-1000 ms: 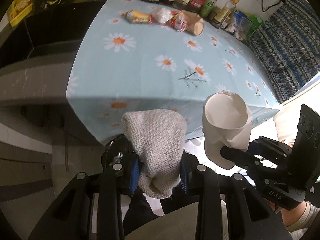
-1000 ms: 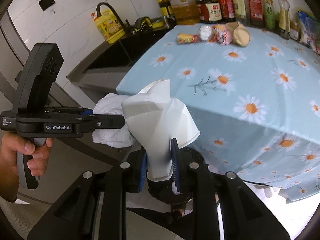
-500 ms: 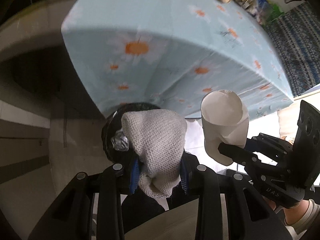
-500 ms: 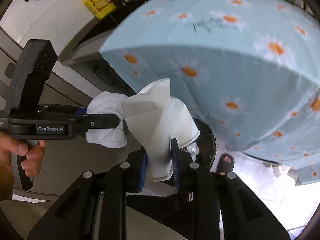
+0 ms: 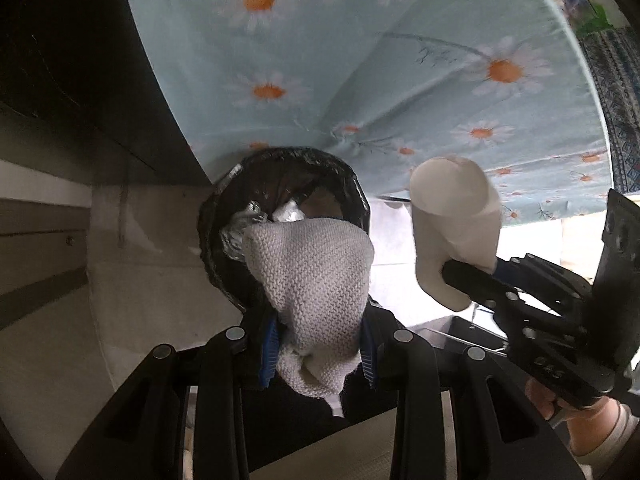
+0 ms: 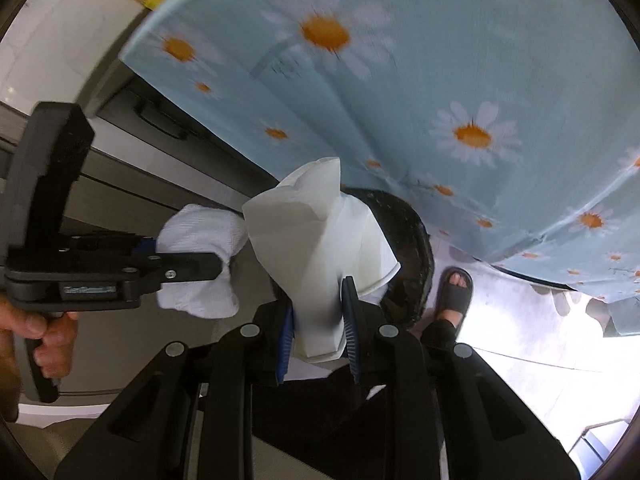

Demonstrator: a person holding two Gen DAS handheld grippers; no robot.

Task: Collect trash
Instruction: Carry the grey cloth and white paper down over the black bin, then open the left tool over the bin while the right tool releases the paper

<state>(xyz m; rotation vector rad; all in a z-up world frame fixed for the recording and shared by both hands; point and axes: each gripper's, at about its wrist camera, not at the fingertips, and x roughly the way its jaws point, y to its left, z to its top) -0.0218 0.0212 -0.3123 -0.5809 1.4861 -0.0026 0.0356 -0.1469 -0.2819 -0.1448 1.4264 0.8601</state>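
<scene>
My left gripper (image 5: 318, 354) is shut on a white knitted cloth (image 5: 312, 280) and holds it just above a black-lined trash bin (image 5: 280, 168) on the floor beside the table. The bin holds foil and white scraps. My right gripper (image 6: 318, 338) is shut on a crushed white paper cup (image 6: 320, 248), also above the bin (image 6: 412, 248). The cup shows in the left wrist view (image 5: 452, 220) to the right of the cloth. The left gripper and cloth (image 6: 196, 264) show at the left of the right wrist view.
The blue daisy tablecloth (image 5: 360, 60) hangs over the table edge right above the bin. Grey cabinet fronts (image 6: 132, 168) stand to the left. A sandalled foot (image 6: 454, 294) rests on the floor next to the bin.
Both grippers have dropped from table height to below the table edge, tilting down toward the bin. Each keeps its hold on its item.
</scene>
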